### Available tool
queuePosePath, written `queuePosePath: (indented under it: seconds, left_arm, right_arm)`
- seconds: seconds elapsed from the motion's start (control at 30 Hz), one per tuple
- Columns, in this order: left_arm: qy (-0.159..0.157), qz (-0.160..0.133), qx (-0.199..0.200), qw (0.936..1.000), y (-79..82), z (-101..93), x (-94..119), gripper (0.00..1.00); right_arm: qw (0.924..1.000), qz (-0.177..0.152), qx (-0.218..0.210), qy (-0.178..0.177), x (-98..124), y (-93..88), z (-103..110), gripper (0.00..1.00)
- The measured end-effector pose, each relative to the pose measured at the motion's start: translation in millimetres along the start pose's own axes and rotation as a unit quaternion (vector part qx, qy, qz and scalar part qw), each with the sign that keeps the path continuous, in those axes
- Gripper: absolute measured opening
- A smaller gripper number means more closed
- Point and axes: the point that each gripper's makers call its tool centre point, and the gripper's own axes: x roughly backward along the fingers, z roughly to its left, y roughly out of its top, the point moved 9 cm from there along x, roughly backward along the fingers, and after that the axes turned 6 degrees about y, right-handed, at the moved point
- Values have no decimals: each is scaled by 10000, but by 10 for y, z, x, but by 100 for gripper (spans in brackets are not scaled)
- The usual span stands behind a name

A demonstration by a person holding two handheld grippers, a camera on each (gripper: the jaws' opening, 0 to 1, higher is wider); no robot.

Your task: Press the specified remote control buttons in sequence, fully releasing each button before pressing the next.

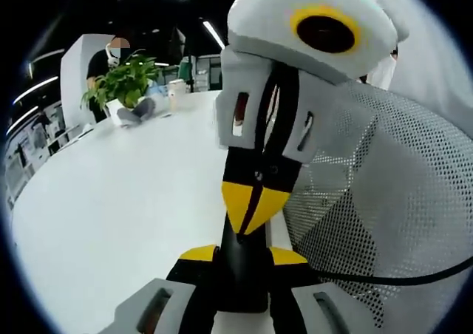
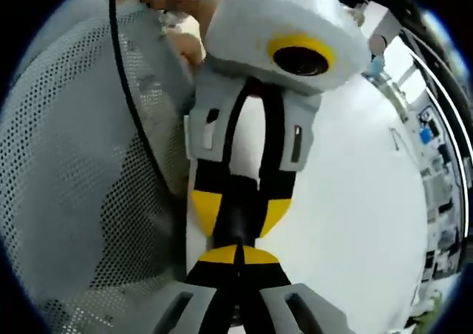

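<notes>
Now the left gripper (image 1: pixel 242 256) pinches the black remote (image 1: pixel 240 278) end-on above the white table's (image 1: pixel 111 216) near edge. The right gripper (image 1: pixel 253 205), jaws pressed together, touches its tip to the remote.

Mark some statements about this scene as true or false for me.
1. The left gripper holds a black remote between its jaws. True.
2. The right gripper is wide open. False: its yellow tips are closed together, pointing at the remote's end.
3. A green plant stands at the far side of the table. True.
4. The table is black. False: it is white.
5. The remote lies flat on the table. False: it is clamped in the left gripper.
</notes>
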Motion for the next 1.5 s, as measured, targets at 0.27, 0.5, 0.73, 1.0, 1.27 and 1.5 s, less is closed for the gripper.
queuePosePath:
  seconds: [0.27,0.5,0.73,1.0,1.27,1.5]
  left_arm:
    - [8,-4,10,10000,2,-2,5,24]
    - [15,-2,15,10000,2,0,3,24]
    - [18,-2,15,10000,0,-2,5,24]
    - [25,15,13,10000,6,-4,5,24]
    - [40,1,21,10000,2,-10,3,24]
    - [43,-10,22,10000,1,-15,2,24]
  right_arm:
    - [9940,-452,-994,-24,33,-56,-21,0]
    - [9937,-556,-970,122,-7,6,-22,0]
    - [9979,-419,-490,30,-2,30,0,0]
    - [9959,-452,-776,95,-4,26,-61,0]
    - [9701,-1258,-2024,450,12,-118,-113,0]
    - [9780,-1020,-1795,317,111,-308,-35,14]
